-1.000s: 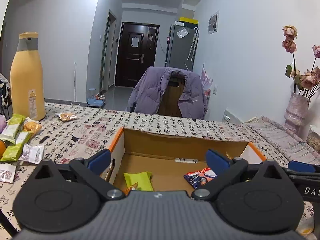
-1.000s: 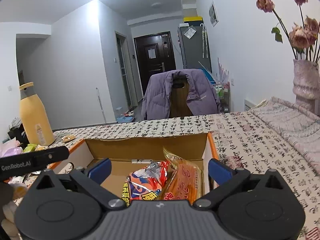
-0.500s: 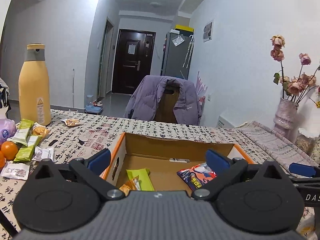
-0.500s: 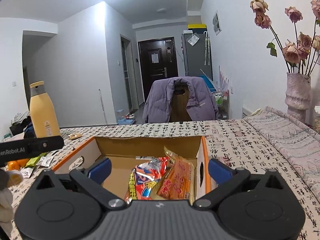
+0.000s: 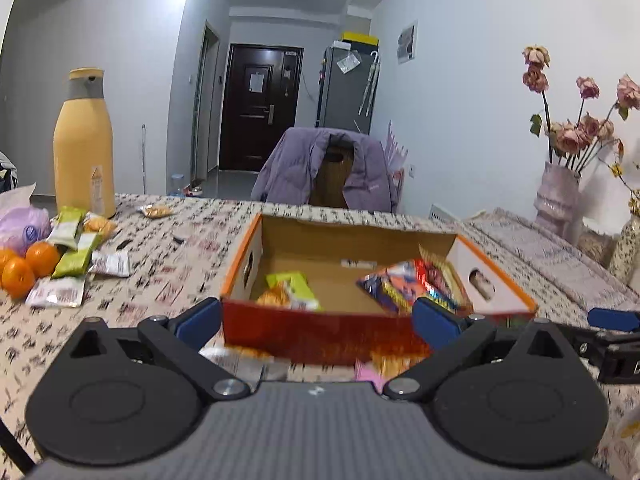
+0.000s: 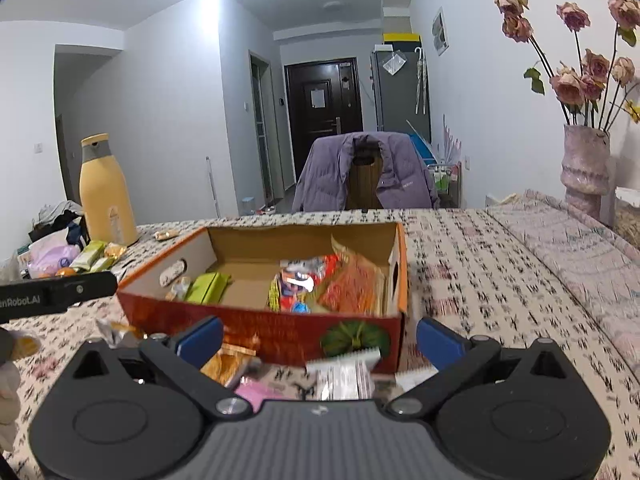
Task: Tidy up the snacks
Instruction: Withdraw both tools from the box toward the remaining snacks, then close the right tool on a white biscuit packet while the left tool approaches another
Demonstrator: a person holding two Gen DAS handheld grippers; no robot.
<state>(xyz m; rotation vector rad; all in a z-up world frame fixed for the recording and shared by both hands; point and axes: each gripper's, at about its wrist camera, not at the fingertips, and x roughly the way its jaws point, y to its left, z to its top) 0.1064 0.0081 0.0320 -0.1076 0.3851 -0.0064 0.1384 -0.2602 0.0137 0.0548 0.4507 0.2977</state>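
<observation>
An open cardboard box [image 5: 320, 332] [image 6: 264, 332] with orange rims stands on the patterned tablecloth. Inside lie a green packet [image 5: 294, 290] [image 6: 206, 286], a red-blue snack bag [image 5: 394, 288] [image 6: 298, 284] and an orange bag [image 6: 356, 286]. Several small packets [image 6: 344, 376] [image 5: 244, 362] lie in front of the box. My left gripper [image 5: 316, 320] is open and empty, just short of the box's near wall. My right gripper [image 6: 318, 338] is open and empty too, over the loose packets.
At the left stand a tall yellow bottle [image 5: 84, 148], oranges [image 5: 28, 266], green bars [image 5: 74, 248] and white sachets [image 5: 56, 292]. A vase of dried roses [image 6: 586, 168] sits at the right. A chair with a purple jacket [image 5: 328, 172] stands beyond the table.
Both grippers have pulled back toward me and risen; the box's near red wall and loose packets in front of it have come into view. Both stay open and empty.
</observation>
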